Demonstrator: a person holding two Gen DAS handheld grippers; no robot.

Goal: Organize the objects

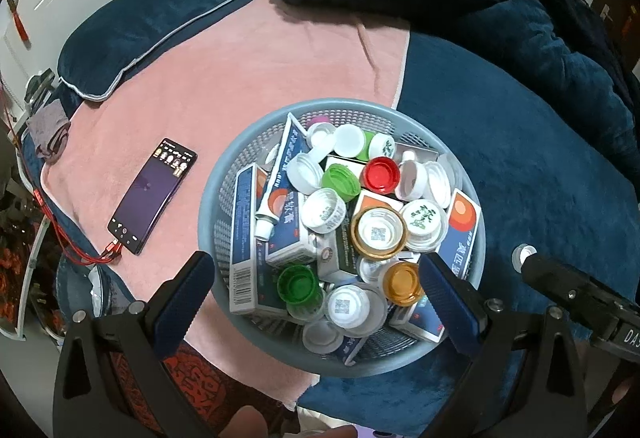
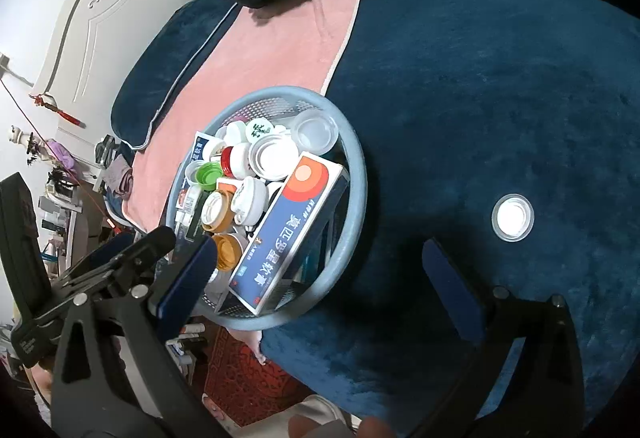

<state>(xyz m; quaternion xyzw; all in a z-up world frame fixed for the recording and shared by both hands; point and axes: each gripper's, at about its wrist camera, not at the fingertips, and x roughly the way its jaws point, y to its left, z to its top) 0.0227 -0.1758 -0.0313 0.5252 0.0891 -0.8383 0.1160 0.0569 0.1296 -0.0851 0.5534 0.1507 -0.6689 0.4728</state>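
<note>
over the crowded basket of caps and boxes on the bed, left gripper spread wide and empty, right gripper likewise gaping beside one lone white cap, probably sorted out.

Caps and boxes in basket

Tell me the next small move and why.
Probably bring the right gripper, open and holding nothing, forward to the lone white cap lying on the blue blanket. Every other cap and box already sits in the basket.
</note>
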